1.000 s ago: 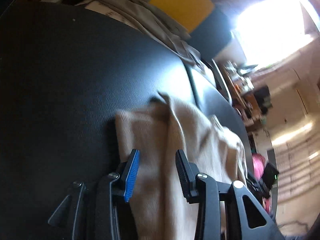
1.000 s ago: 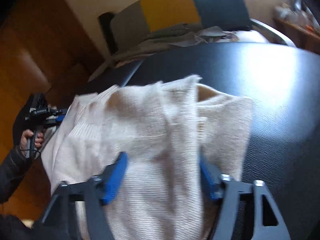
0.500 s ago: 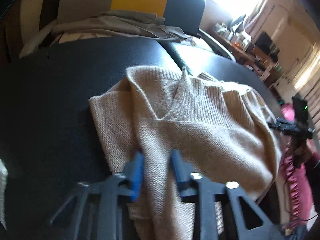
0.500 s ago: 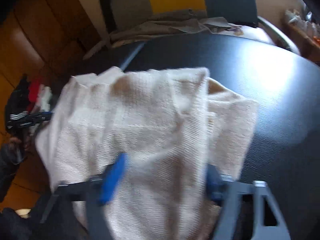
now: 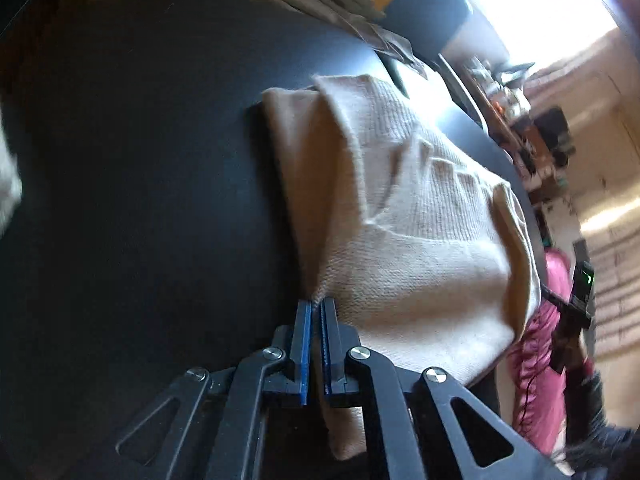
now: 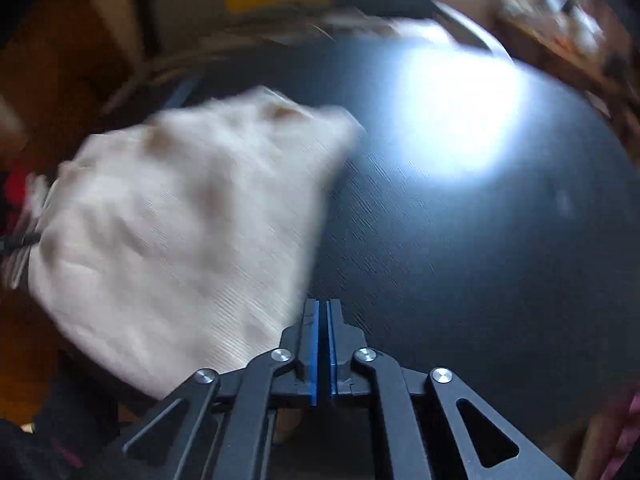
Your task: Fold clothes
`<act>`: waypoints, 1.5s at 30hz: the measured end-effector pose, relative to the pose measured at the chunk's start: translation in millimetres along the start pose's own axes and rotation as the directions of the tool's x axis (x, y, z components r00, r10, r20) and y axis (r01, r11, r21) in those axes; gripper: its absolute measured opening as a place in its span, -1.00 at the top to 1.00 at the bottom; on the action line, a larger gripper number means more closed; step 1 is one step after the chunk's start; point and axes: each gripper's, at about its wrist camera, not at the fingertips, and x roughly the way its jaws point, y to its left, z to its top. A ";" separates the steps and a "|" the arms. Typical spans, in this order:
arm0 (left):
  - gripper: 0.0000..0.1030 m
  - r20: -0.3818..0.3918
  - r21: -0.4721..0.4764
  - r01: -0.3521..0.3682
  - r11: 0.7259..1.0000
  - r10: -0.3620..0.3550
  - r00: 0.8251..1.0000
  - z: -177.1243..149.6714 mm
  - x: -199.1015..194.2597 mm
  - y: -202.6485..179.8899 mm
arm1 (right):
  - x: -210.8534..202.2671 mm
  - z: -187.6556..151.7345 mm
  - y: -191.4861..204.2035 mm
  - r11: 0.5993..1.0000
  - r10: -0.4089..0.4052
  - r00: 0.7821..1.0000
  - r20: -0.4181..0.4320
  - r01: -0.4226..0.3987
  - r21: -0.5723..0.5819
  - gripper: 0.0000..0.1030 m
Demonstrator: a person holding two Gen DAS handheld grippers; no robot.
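risk first: left gripper [image 5: 316, 308] pinches only a thin edge of the beige knit sweater [image 5: 408, 216]; a sideways tug could slip the knit out of the pads, or drag the whole bundle across the smooth black table [image 5: 140, 168] and undo the folds already in it. the near part of the sweater hangs over the table edge by the person, so its weight could pull it off if the hold fails

right gripper [image 6: 322, 308]: pads drawn nearly together, narrow slit between. sweater [image 6: 180, 220] sits just left of it, edge close to the tip; view badly blurred, cannot tell if any cloth is caught

pose: left gripper low, rolled to one side, pointing along the sweater's left fold. right gripper low over the table [image 6: 460, 260], pointing out across bare surface

sweater lies partly folded, bunched, near the table's front edge
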 end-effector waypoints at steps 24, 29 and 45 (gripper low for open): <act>0.91 0.153 0.126 -0.016 0.992 -0.003 0.988 -68.0 -54.8 -39.5 | -13.8 -7.2 101.1 0.904 -0.144 0.988 0.058 0.155 -0.399 0.85; 0.95 0.123 0.086 -0.025 0.996 0.014 0.992 -74.8 -53.8 -21.7 | -41.9 -26.0 93.7 0.847 -0.303 0.948 0.096 0.314 -0.428 0.93; 0.62 0.208 0.001 -0.072 0.997 0.070 0.976 -74.5 -80.2 3.6 | -61.6 -37.4 72.5 0.972 -0.097 0.976 0.192 0.135 -0.193 0.31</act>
